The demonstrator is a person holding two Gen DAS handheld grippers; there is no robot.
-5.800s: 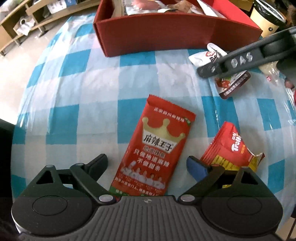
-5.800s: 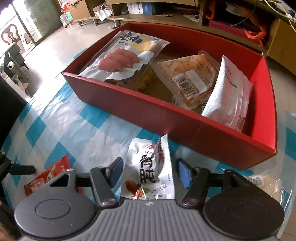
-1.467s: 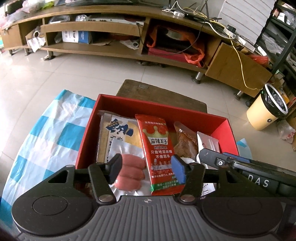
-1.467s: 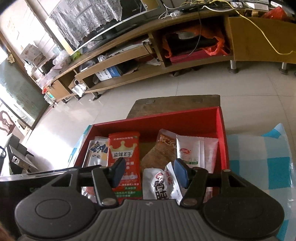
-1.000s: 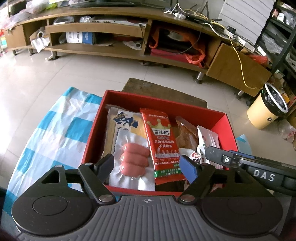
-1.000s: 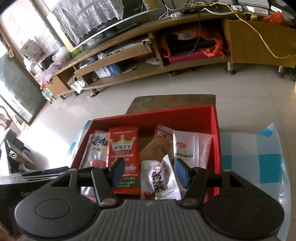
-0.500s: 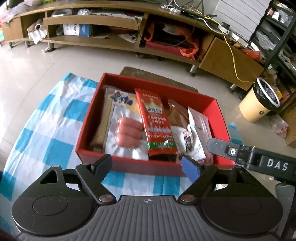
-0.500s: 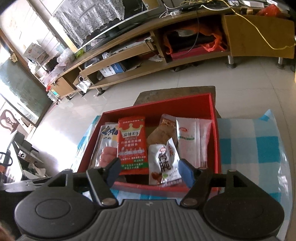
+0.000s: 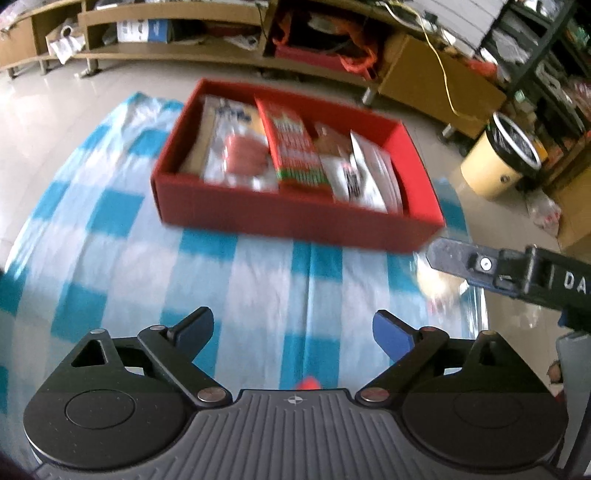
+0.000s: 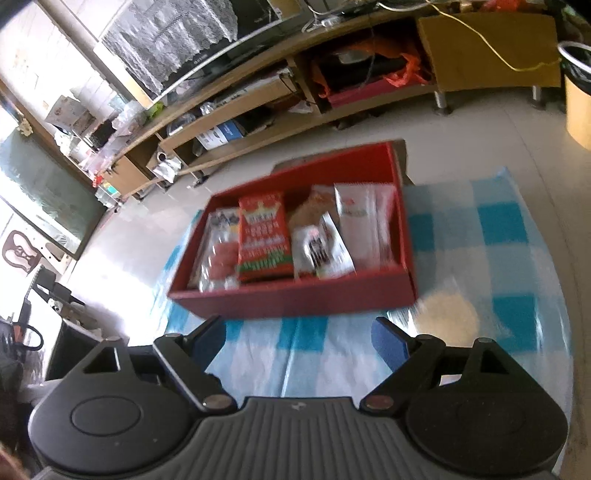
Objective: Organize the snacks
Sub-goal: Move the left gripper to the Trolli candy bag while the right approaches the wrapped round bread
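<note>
In the left wrist view, the left claw (image 9: 293, 328) is hanging released, its jaws having just been opening with nothing between them, over the checked counter (image 9: 110, 266); the red box (image 9: 295, 218) is holding the snack packets (image 9: 295, 155). In the right wrist view, the right claw (image 10: 299, 338) is likewise released, just opening, with nothing between its jaws, near the box (image 10: 295, 299).

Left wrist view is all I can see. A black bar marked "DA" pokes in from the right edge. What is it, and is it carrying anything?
Observer: That bar is one finger of the right gripper. In the right wrist view both of its jaws stand apart. They have just been opening, and nothing is between them, only the checked cloth below.
Visitor: My picture cuts off at the top of the long cabinet. What stands on it?
Observer: A television, partly draped with a white lace cloth.
</note>
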